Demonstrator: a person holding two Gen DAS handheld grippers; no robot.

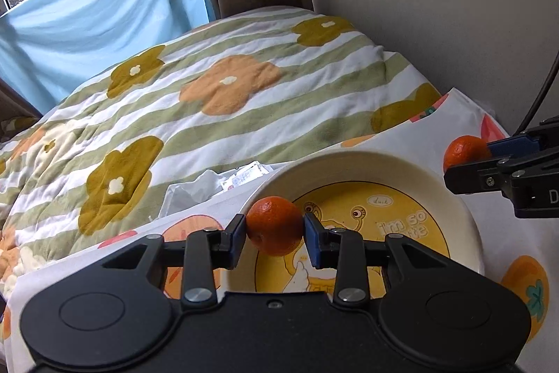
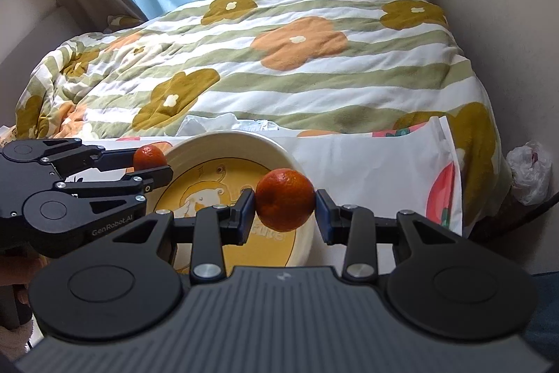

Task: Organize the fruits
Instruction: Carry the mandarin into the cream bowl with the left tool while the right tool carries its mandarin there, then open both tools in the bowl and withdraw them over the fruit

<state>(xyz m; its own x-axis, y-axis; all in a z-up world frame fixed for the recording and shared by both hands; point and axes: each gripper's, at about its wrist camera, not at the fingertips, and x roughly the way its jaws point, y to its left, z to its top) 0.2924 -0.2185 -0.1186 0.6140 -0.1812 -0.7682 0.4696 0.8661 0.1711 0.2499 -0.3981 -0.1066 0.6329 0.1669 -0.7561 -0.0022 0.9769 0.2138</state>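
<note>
Glossy cream bowl (image 1: 349, 163); dimpled, slightly shiny orange peel (image 1: 274, 226); soft matt quilt (image 1: 209, 65); matt black plastic left tool (image 1: 274, 238).

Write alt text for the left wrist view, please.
The left tool grips a small orange over the near rim of a cream bowl with a yellow cartoon print. At right, the right tool holds another orange.

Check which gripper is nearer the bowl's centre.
Left. The left gripper holds its small orange mandarin over the round cream cartoon-printed bowl; the right gripper sits at the rim.
</note>
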